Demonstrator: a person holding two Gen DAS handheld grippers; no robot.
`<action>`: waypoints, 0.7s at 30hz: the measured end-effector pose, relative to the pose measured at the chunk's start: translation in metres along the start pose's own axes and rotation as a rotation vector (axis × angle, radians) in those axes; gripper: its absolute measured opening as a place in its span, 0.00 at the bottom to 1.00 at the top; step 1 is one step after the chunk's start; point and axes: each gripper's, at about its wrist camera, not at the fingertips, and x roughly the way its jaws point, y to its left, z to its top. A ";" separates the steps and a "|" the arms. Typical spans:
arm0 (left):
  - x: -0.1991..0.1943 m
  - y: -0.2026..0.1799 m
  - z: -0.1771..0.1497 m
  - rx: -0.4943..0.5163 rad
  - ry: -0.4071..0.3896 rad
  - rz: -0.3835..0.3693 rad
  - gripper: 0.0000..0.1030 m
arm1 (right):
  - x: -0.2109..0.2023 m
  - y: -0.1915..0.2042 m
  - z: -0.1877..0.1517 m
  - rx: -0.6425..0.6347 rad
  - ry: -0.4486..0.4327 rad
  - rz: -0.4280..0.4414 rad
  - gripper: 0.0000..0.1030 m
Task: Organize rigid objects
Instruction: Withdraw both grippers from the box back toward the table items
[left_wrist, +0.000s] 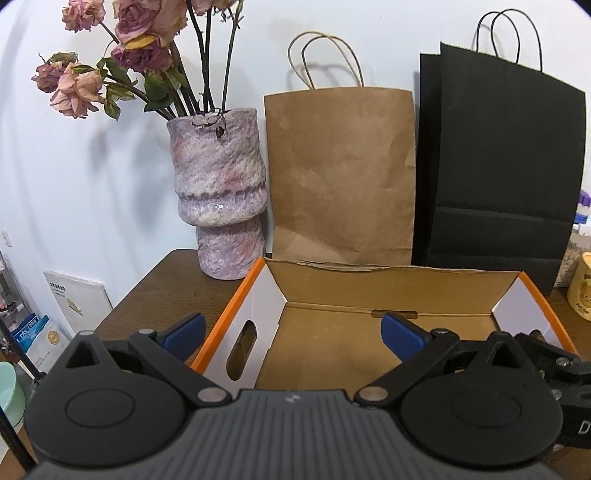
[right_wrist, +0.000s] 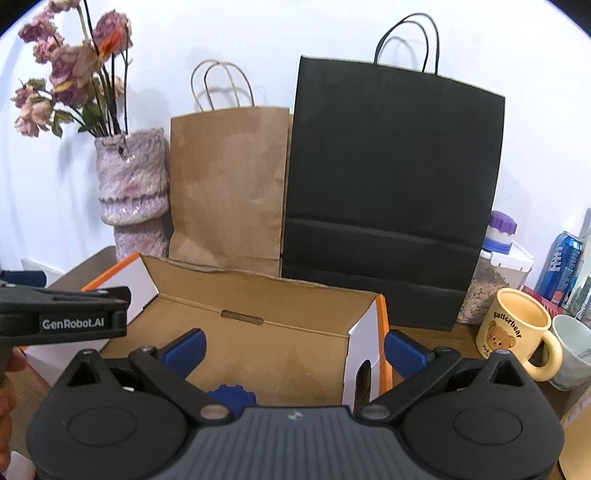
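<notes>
Hovering at the near edge of the open cardboard box (left_wrist: 369, 343), you had both tools spread wide and pinching nothing: the left tool (left_wrist: 291, 332) straddled the box's left wall, one blue pad outside it and one over the bare floor, while the right tool (right_wrist: 295, 345) straddled the right wall. A blue ridged piece (right_wrist: 231, 395), too hidden under the right tool to identify, lay on the box floor at about 6 o'clock in the right view. Candidates for sorting stood at 3 o'clock on the counter (right_wrist: 436, 338): the yellow bear mug (right_wrist: 517, 328), a grey cup (right_wrist: 570, 350) just beside it, a jar of seeds (right_wrist: 491, 291) and a blue can (right_wrist: 559, 266). For the step in hand, judged as choosing the next item, you were best served by swinging the right tool toward the mug, closing across its body rather than its handle, and keeping clear of the black bag (right_wrist: 391, 192). Both tools pointed forward and tilted gently down at the box, close together, the left one showing at 9 o'clock in the right view.
</notes>
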 end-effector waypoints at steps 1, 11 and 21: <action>-0.003 0.001 0.000 -0.003 -0.006 -0.001 1.00 | -0.004 0.000 0.000 -0.001 -0.010 0.000 1.00; -0.037 0.010 0.000 -0.014 -0.044 -0.014 1.00 | -0.045 0.002 -0.003 -0.005 -0.079 0.009 1.00; -0.078 0.023 -0.010 -0.020 -0.077 -0.043 1.00 | -0.084 0.008 -0.018 -0.019 -0.108 0.011 1.00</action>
